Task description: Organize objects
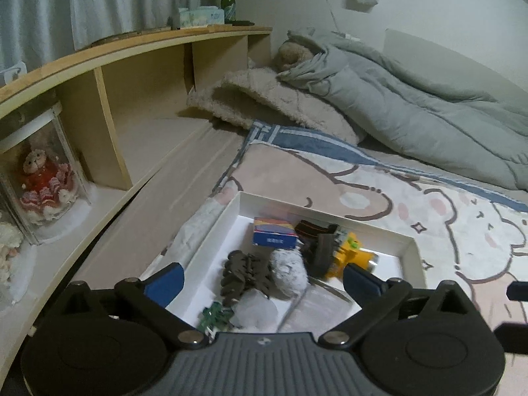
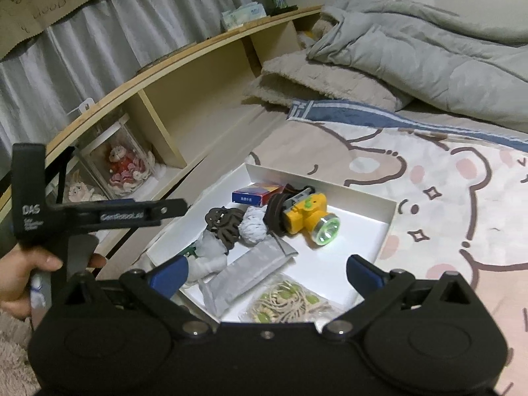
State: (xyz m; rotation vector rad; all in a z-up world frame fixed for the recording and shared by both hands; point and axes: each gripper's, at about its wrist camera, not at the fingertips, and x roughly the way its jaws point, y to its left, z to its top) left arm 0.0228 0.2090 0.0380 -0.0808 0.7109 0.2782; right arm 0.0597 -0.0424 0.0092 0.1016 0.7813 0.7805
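Where tray [image 2: 389,213] sits: one headlamp [image 2: 307,216], maybe seven items.

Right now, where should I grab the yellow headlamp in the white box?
Probably by the yellow body of the headlamp, coming from above, fingers across its flat sides. It lies on its side in the white box, lens toward the open floor, brown strap bunched behind, so avoid the loose strap.

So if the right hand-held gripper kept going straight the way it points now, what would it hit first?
Probably the silver pouch lying in the white box, with the yellow headlamp just beyond; the right hand-held gripper is open and empty. Depth is uncertain.
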